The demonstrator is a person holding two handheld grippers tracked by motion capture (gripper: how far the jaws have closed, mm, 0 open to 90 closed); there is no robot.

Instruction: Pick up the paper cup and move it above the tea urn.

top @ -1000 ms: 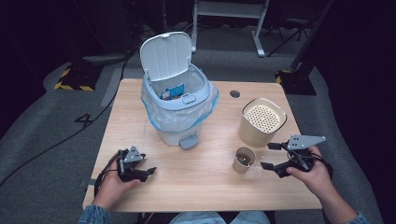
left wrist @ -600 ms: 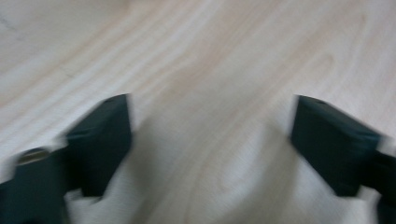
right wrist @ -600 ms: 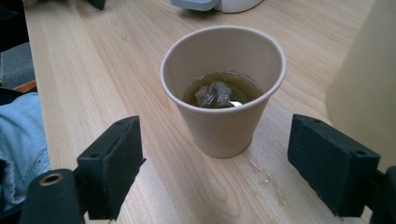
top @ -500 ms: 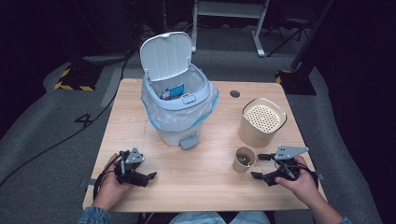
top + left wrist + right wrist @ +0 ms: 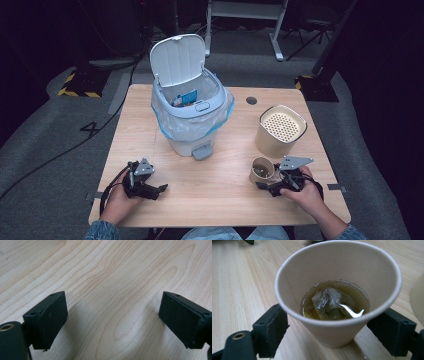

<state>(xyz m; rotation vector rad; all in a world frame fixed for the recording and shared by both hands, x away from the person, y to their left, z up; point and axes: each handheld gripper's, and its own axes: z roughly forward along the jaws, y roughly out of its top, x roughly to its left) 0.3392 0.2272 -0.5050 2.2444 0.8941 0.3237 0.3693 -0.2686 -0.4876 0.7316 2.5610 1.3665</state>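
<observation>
While the right hand-held gripper (image 5: 332,332) straddles the paper cup (image 5: 337,290), jaws spread at 3 and 9 o'clock, its thin wall looks crushable; liquid inside could spill, so grip low.

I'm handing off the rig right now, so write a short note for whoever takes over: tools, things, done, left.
Left tool: open on bare table, nothing between the jaws; they have just been opening.
Right tool: open, jaws either side of the paper cup, not yet gripping.
Cup: upright, holds a tea bag in liquid.
Bin: lid up, liner in.
Done: approach. Probably left: grip the cup, empty it.
</observation>
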